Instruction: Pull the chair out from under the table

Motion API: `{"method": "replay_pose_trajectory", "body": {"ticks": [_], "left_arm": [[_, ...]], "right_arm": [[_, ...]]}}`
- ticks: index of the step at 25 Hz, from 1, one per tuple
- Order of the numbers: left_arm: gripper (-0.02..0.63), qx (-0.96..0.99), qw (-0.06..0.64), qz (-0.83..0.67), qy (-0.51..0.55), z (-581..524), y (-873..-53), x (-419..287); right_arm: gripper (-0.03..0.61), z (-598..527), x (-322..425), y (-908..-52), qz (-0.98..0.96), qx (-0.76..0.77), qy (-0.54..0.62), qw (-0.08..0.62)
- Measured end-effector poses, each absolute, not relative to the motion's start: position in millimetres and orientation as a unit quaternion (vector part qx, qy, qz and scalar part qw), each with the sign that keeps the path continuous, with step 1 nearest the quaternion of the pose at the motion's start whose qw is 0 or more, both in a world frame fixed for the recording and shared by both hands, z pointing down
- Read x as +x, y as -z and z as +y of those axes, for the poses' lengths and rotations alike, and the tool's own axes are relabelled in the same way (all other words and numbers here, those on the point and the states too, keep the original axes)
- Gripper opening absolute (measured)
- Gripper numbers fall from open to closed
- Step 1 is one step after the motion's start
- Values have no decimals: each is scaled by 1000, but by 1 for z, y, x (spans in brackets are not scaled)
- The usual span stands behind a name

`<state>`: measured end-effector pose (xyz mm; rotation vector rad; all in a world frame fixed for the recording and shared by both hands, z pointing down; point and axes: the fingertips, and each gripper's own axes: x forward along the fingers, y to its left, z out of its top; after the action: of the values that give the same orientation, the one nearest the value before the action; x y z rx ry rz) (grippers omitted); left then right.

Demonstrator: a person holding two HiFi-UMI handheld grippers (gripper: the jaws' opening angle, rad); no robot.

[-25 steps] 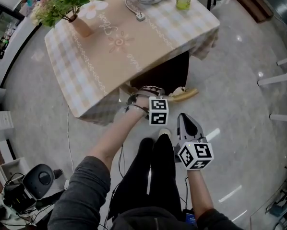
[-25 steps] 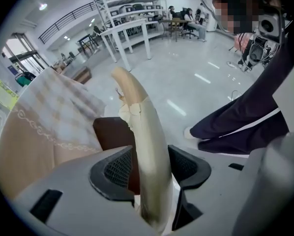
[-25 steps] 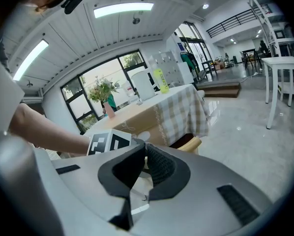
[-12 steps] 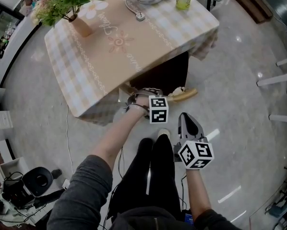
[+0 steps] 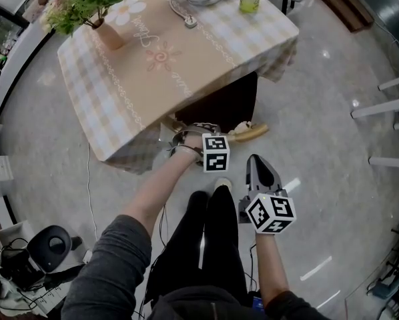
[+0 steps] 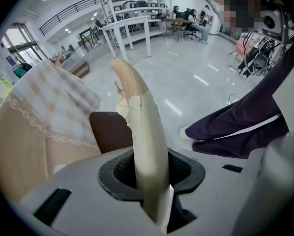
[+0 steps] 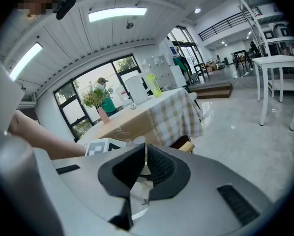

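Jaws of left gripper [image 5: 187, 137], just closed in, tight on chair's wooden rail [image 6: 141, 127].

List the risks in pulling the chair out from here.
1. The left gripper, its jaws just closed, alone clamps the chipped rail; it may slip, or the chair may twist.
2. The tablecloth hangs beside the chair; a snag could topple the vase.
3. The person's legs stand close behind it.

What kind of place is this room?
Probably a big indoor hall set up like a dining corner: a table with a checked cloth, a vase of flowers on it, and white shelving racks across a shiny floor.
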<state>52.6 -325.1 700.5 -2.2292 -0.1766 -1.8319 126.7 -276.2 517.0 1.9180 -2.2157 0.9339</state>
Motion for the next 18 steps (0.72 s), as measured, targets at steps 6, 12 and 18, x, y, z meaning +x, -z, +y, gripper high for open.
{"method": "replay_pose_trajectory", "body": {"ticks": [6,12,18], "left_arm": [[121,-763,125,-71,630,-309,-701,47],[121,-762,118,-70,633,-296,-702,43],[121,-761,117,-70,634,-285,-703,39]], "right_arm": [[17,-271,126,-515,-716,631,-298,33],[17,-264,119,-513,-717,631,-293,37],[17,-255,116,-513,-714,634,-293,38]]}}
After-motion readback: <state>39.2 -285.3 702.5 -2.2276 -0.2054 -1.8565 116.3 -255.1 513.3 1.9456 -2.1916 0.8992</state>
